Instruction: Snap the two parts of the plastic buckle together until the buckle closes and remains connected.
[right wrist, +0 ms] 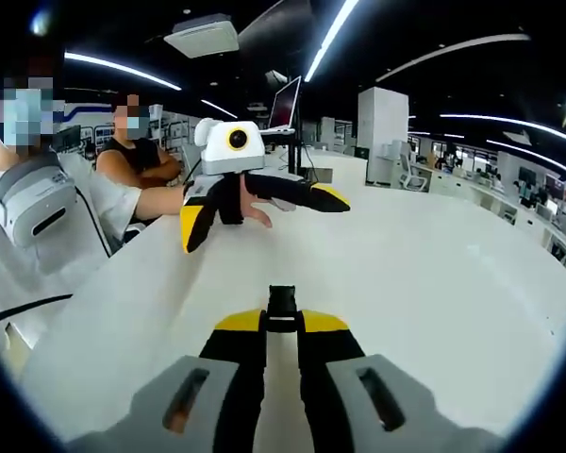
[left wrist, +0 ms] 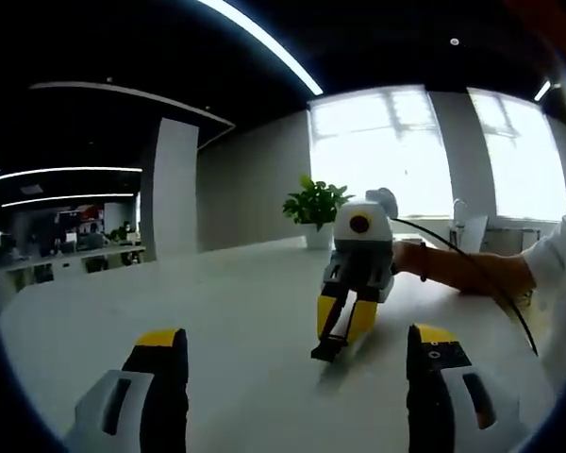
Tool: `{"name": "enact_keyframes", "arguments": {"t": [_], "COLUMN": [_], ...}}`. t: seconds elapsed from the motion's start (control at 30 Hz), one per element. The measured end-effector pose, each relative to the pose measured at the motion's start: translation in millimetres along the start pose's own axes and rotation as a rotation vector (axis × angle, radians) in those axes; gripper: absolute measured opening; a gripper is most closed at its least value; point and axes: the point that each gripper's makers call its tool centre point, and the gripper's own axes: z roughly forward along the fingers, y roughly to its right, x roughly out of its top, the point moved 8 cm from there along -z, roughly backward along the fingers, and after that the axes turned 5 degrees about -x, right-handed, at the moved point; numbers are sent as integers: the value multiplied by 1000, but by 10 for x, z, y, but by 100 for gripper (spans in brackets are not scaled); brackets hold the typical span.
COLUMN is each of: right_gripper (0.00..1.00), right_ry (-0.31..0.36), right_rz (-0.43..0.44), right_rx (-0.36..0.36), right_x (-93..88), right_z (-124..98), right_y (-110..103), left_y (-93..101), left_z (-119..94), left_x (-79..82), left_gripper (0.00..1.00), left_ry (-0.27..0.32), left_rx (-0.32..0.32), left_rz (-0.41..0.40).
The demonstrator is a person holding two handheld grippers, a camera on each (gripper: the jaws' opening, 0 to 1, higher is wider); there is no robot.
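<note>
A small black buckle part [right wrist: 282, 302] is pinched between the yellow-tipped jaws of my right gripper [right wrist: 283, 323], just above the white table [right wrist: 434, 283]. In the left gripper view the same black part [left wrist: 325, 351] hangs from the right gripper [left wrist: 341, 330], close to the tabletop ahead of me. My left gripper [left wrist: 295, 332] stands open, its jaws far apart with nothing between them. From the right gripper view, the left gripper [right wrist: 264, 222] is held by a hand [right wrist: 257, 212] across the table, jaws spread wide.
A potted plant [left wrist: 316, 212] stands at the table's far edge by the windows. A black cable [left wrist: 481, 274] runs along the person's arm [left wrist: 472, 269]. Two seated people [right wrist: 132, 156] are at the table's left side, near a monitor [right wrist: 285, 104].
</note>
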Motion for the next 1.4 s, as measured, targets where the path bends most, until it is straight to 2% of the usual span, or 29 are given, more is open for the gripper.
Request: {"name": "enact_keyframes", "arguments": {"t": [0.6, 0.73, 1.4], "right_gripper": [10, 10, 10], "right_ry": [-22, 3, -1], "right_rz": [7, 7, 8], "right_rx": [-27, -28, -38], "right_x": [-41, -10, 38], "right_z": [-33, -58, -18], "right_y": [136, 161, 337], "left_y": [13, 6, -2], "left_z": [-21, -32, -58], "left_x": [12, 13, 33], "left_gripper": [99, 99, 98], "left_ry": [-18, -19, -17], "left_rx": [3, 4, 7], "left_rz": [36, 33, 39]}}
